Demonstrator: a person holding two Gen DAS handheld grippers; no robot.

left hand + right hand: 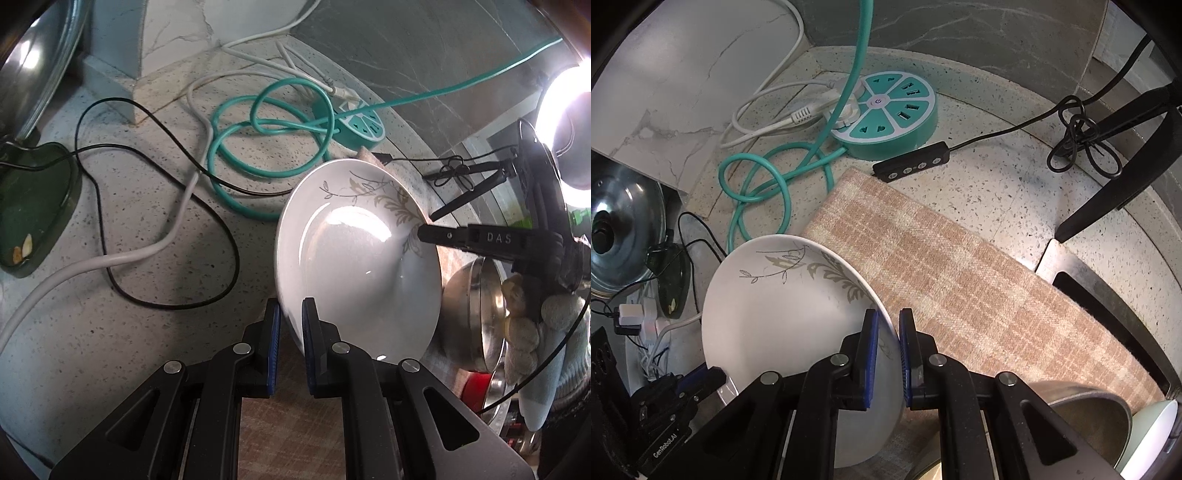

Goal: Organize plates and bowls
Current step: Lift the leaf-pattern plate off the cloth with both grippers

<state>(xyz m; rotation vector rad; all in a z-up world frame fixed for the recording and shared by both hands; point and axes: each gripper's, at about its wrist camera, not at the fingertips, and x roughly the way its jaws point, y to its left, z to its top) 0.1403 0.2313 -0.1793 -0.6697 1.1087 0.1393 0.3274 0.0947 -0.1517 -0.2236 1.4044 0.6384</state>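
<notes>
Left wrist view: my left gripper (291, 314) and right gripper (888, 332) each clamp the plate (354, 258) rim, steadying it tilted above the bench (110, 295).

plate (783, 314) above mat's (960, 277) left end | power hub (886, 114) behind mat | metal bowl (476, 314) right of plate

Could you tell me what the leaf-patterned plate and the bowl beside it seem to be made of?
The plate looks like glazed ceramic: glossy white, printed leaves, sharp highlights. The bowl looks like stainless steel: silvery, mirror-like reflections. Both grippers, left and right, clamp the plate's rim.
</notes>
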